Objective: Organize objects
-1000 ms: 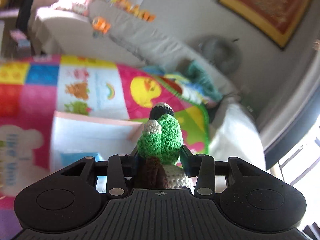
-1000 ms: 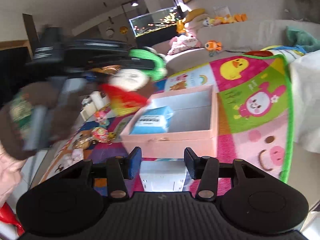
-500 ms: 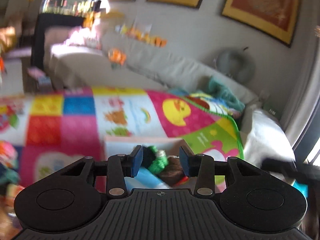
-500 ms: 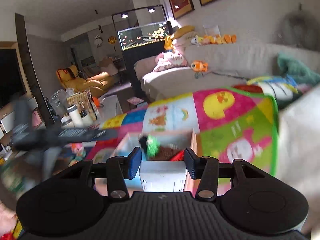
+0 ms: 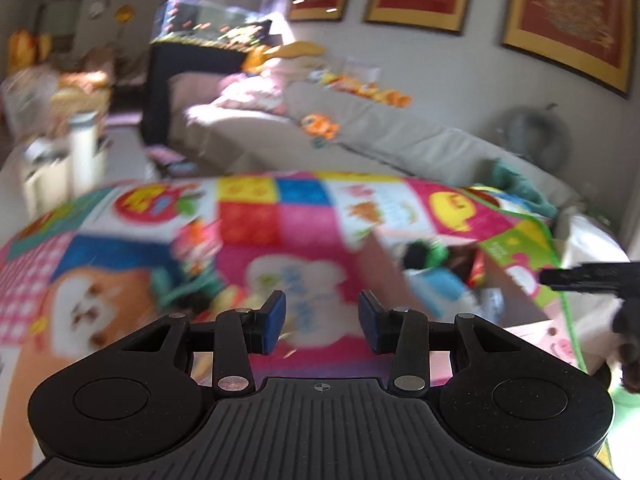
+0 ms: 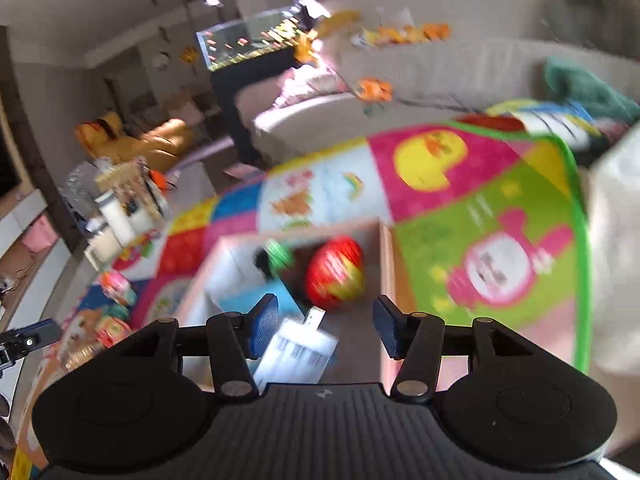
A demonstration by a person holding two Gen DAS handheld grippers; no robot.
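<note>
We hold a black tool in each hand above a bright patchwork play mat [image 5: 256, 216]. Our left tool [image 5: 320, 322] has its blue pads spread apart, with nothing between them. Our right tool [image 6: 324, 326] is spread wide too, and it holds nothing. A pale pink open box [image 6: 386, 264] sits on the mat. Inside it we see a green and black knitted toy [image 6: 276, 256], a round red and yellow toy [image 6: 334, 274], a light blue packet [image 6: 284, 304] and a white box with dark printed lines [image 6: 296, 354], which lies just in front of our right tool. Small colourful toys [image 5: 196, 248] lie on the mat to the left of the box. A long grey sofa [image 5: 360, 136] stands behind the mat. Everything looks blurry.
</note>
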